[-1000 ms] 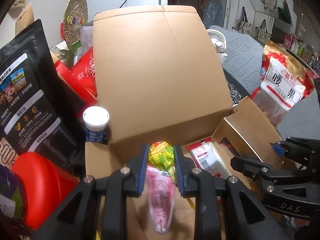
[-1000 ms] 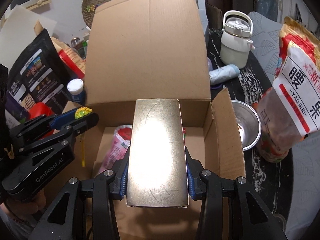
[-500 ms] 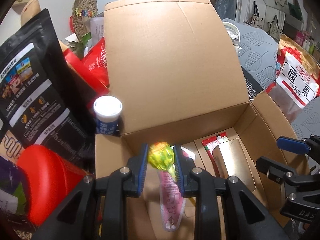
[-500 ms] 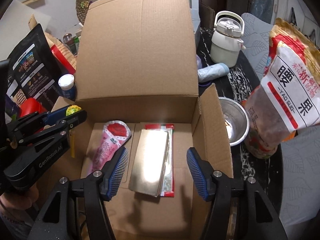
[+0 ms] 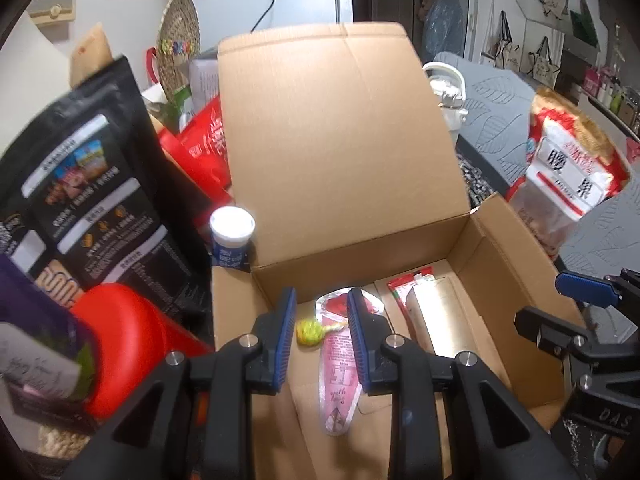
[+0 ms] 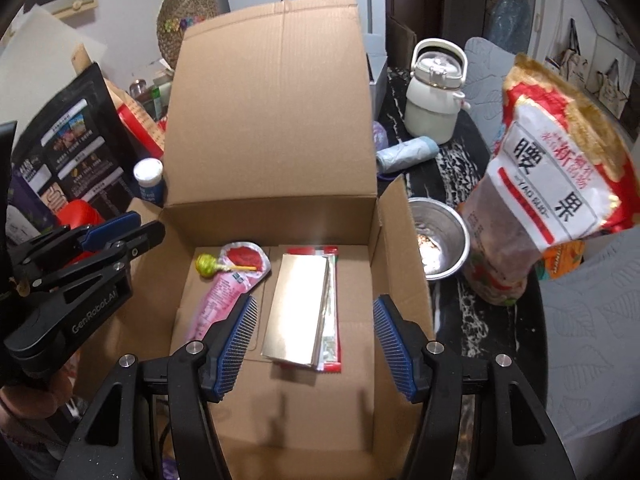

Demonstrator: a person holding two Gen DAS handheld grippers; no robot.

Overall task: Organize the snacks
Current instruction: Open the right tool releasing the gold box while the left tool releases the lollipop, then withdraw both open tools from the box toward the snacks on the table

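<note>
1. The right gripper (image 6: 316, 300) is hovering over the open cardboard box (image 6: 400, 240). Its jaws have just been opening and are now standing wide, gripping nothing.
2. The gold packet (image 6: 298, 312) is lying flat on the box floor between those pads but not touching them. It is resting on a red-edged sachet (image 6: 308, 250), probably stacked so the flat packs take little room.
3. The left gripper (image 5: 320, 292) is hanging over the box's left wall with its jaws pulled in to their narrowest, and nothing is pinched between them.
4. The lollipop (image 6: 205, 266) is lying in the box's far left corner, its stick across the pink pouch (image 6: 224, 292).
5. The large nut bag (image 6: 556, 184) is waiting outside the box on its right, so the sorting is looking only partly done.
</note>
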